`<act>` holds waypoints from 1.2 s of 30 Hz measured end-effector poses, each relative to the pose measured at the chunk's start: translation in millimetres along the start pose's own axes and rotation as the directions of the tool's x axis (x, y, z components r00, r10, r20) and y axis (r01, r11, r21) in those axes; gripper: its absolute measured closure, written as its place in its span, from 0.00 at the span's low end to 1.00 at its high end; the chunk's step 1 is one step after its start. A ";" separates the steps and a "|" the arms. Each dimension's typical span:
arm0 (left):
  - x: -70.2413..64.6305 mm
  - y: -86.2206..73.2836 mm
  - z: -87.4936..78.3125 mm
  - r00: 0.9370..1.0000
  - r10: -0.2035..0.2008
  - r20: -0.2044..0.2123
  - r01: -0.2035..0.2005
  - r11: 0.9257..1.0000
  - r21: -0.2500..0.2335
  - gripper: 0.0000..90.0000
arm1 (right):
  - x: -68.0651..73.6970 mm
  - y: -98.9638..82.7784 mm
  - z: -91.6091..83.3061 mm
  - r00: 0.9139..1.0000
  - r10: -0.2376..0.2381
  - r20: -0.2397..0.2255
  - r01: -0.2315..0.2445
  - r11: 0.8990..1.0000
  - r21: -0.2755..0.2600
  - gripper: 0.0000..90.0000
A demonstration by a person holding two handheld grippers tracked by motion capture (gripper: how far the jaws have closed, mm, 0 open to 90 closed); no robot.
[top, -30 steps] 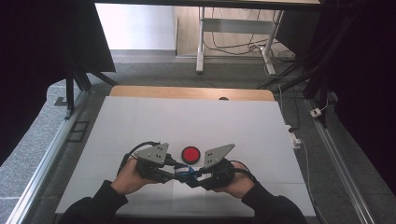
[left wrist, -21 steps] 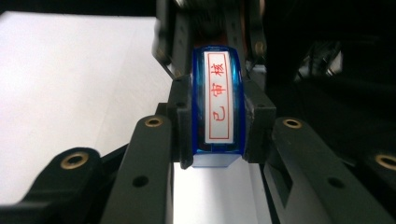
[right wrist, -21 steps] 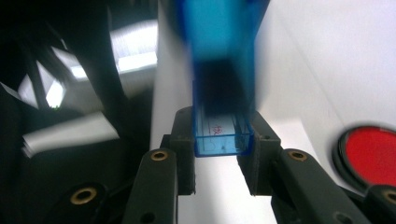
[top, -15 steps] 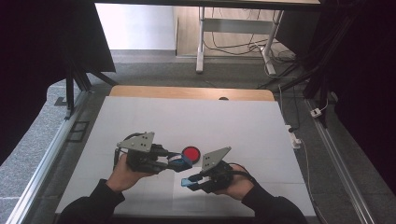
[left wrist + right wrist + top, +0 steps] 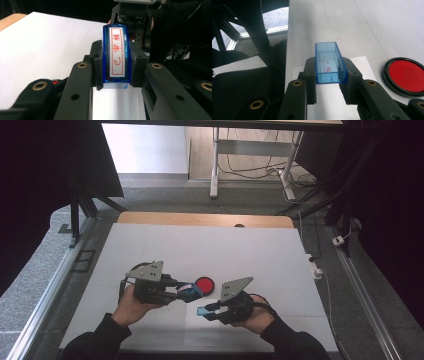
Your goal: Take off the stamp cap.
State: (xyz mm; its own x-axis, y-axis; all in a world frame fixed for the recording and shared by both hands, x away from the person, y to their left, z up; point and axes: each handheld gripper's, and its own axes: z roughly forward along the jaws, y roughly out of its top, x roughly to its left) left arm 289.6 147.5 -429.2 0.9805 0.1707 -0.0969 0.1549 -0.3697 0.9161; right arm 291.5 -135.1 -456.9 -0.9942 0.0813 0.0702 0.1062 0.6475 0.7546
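Note:
A blue stamp (image 5: pixel 117 55) with red characters on its white face sits between the jaws of my left gripper (image 5: pixel 116 70), which is shut on it. In the high view that gripper (image 5: pixel 191 291) holds the stamp (image 5: pixel 187 292) just left of a round red ink pad (image 5: pixel 204 284). My right gripper (image 5: pixel 329 75) is shut on a clear blue stamp cap (image 5: pixel 329 62), hollow side up. From above, the right gripper (image 5: pixel 203 311) and the cap (image 5: pixel 202 310) are just below and right of the stamp, apart from it. The ink pad (image 5: pixel 405 75) lies open at the right.
A white paper sheet (image 5: pixel 200 332) lies on the white table (image 5: pixel 225 245) under the grippers. A wooden strip (image 5: pixel 200 219) runs along the far edge. Metal rails (image 5: pixel 50 280) flank the table, and cables (image 5: pixel 312 262) hang at the right side.
A second ago both grippers met below the ink pad. The left gripper has since lifted up and to the left with the stamp, leaving the cap in the right gripper.

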 end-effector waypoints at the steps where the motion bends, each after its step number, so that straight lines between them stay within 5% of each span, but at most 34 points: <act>1: -0.4 -0.3 0.3 1.000 -0.002 -0.003 0.002 1.000 0.003 0.78 | 0.0 0.0 0.0 1.000 0.000 0.000 0.000 1.000 0.000 0.77; 13: -3.5 -4.5 2.6 0.998 -0.011 -0.056 0.014 0.999 0.045 0.77 | 0.4 -4.0 -13.3 0.997 0.036 0.073 -0.035 0.999 -0.010 0.77; 21: -6.1 -8.2 1.8 0.996 -0.035 -0.088 0.040 0.998 0.056 0.77 | -0.9 -11.7 -31.1 0.984 0.091 0.156 -0.086 0.995 -0.041 0.77; 36: -10.2 -13.7 -0.3 0.988 -0.061 -0.143 0.072 0.994 0.078 0.77 | 4.2 -29.8 -69.8 0.929 0.196 0.315 -0.165 0.979 -0.122 0.77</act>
State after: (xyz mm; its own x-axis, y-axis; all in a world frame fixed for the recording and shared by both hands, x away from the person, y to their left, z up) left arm 277.5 151.1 -440.7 0.9419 0.3220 -0.0955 0.2344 -0.4264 0.8736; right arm 283.0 -206.9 -433.6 -0.8977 0.4406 0.0076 0.2660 0.5280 0.8065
